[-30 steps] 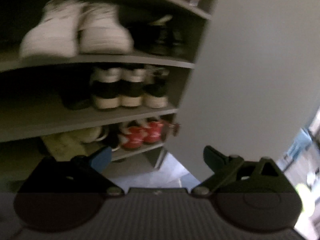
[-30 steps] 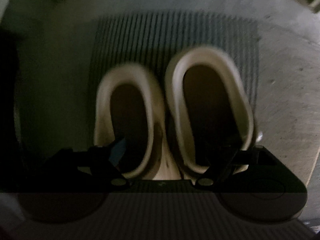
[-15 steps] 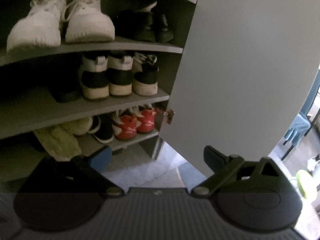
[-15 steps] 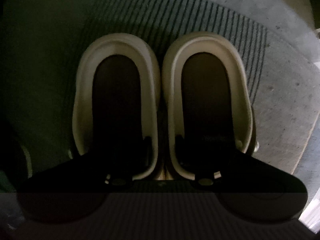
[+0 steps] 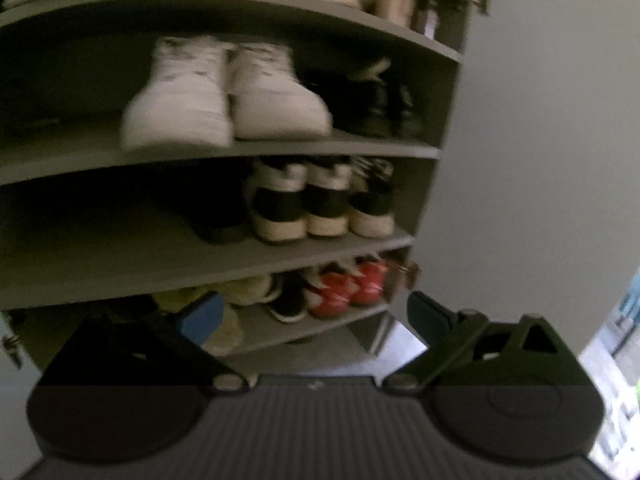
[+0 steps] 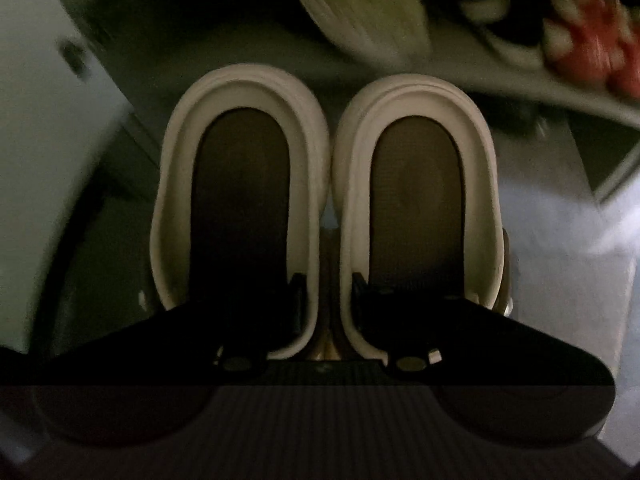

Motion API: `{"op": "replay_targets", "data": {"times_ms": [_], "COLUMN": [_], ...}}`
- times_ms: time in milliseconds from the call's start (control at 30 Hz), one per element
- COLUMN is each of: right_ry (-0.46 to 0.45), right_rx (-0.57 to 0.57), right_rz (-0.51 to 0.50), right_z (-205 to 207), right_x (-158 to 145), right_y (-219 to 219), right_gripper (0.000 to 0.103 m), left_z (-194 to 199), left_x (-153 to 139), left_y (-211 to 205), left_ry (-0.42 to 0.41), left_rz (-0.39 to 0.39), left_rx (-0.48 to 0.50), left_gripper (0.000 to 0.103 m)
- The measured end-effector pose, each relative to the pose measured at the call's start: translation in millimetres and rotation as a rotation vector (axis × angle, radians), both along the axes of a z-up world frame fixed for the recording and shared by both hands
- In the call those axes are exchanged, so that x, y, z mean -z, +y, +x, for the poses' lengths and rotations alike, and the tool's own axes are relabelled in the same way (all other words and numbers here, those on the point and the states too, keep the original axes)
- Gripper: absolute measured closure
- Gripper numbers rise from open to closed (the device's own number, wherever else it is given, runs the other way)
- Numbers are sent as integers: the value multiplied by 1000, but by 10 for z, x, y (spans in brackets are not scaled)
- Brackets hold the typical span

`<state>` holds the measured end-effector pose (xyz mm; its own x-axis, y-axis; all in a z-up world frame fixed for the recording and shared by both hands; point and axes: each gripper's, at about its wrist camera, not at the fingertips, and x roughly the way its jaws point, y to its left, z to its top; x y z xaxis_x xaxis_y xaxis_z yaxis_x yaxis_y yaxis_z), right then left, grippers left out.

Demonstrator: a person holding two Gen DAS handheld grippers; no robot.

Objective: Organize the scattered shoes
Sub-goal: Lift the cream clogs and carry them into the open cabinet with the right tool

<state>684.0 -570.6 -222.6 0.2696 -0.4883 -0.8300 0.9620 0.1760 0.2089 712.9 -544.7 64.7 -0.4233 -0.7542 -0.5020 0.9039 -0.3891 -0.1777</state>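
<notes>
Below rack shelf (image 6: 540, 92) | right gripper (image 6: 326, 300) fingers pinch 2 cream clogs (image 6: 240, 184) | left gripper (image 5: 312, 316) fingers spread, empty | cabinet door (image 5: 540, 160) beside

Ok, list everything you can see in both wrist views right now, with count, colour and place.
white sneakers: two, white, second shelf from the top.
black shoes: black, count unclear, right of the white sneakers.
black-and-white sneakers: about three, on the shelf below.
red shoes: two, red and white, lowest shelf, right end.
yellowish slippers: count unclear, lowest shelf.
cabinet door: one, grey, open at the right.
cream slip-on shoes: two, cream, side by side, pinched together by the right tool.
left tool: black, open, empty, facing the shelves.
right tool: black, one finger inside each shoe.
</notes>
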Motion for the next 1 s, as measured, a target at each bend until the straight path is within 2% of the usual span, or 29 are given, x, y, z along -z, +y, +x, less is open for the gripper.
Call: {"op": "replay_targets", "data": {"times_ms": [100,200,300,367,433,500,567,800,900,1000], "right_ry": [-70,-135,-186,-204,-218,-232,-246,-271,-271,-264], "right_rx": [-11,-38,-75,-97,-128,-148,-164,-227,-214,-190], "right_rz": [-98,-162,-197,-219,-261,-292,-321,-416,-459,-488], "right_z": [216,390,481,549,594,627,675,797,810,843], "right_x": [-409,-883,-1228,-1414,-1644,-1798,-1963,-2600,-2854,-3064], "right_y": [67,94,16,-48,-104,-134,-153,-410,-573,-744], "right_gripper": [77,77,77,77,77,77,77,78,78,78], "left_z": [155,516,918,1092,1447,1562,1714,2058,2195,2055], "left_x": [-145,-428,-641,-698,-763,-742,-615,-73,154,253], "left_y": [7,87,249,331,555,638,724,471,356,98], "left_ry": [75,220,287,281,218,151,-33,-38,-41,-91], "left_rz": [45,72,-1,-46,-136,-154,-109,224,362,363], "left_rx": [20,-3,-56,-93,-196,-244,-358,-397,-408,-326], "left_gripper": [4,4,4,3,1,0,0,1,1,1]}}
